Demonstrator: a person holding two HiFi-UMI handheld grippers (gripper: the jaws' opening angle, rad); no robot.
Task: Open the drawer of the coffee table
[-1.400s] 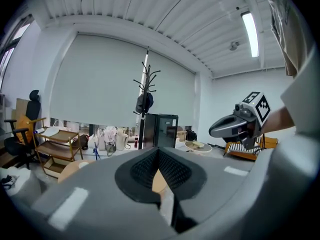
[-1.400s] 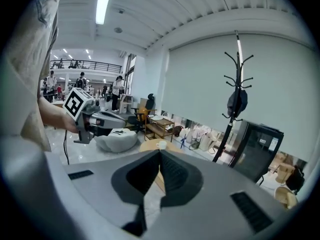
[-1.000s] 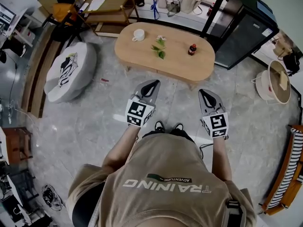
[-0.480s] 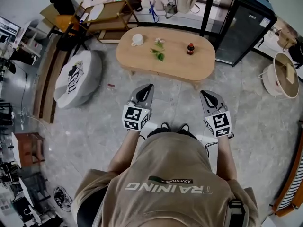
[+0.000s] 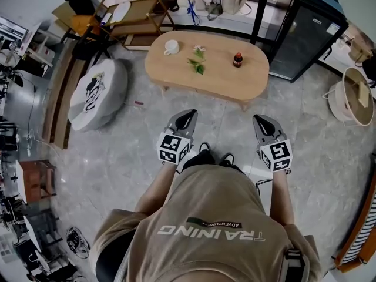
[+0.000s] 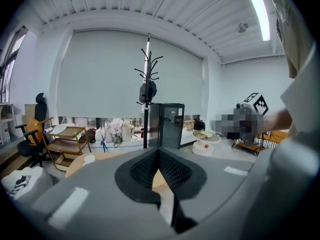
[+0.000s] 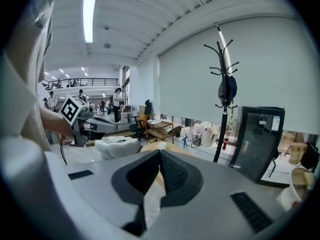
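Note:
The oval wooden coffee table stands ahead of me on the grey floor, carrying a white cup, a small plant and a dark bottle. No drawer front shows in any view. My left gripper and right gripper hover side by side short of the table's near edge, both shut and empty. In the left gripper view the jaws meet with the tabletop behind them. In the right gripper view the jaws are pressed together, with the cup just beyond.
A grey round pouf lies left of the table. A black glass-door cabinet and a coat stand pole stand at its right end. A wooden shelf cart is behind it, and a round white stand sits far right.
Both grippers have sunk slightly in the head view and stay shut. The table holds its place ahead of them.

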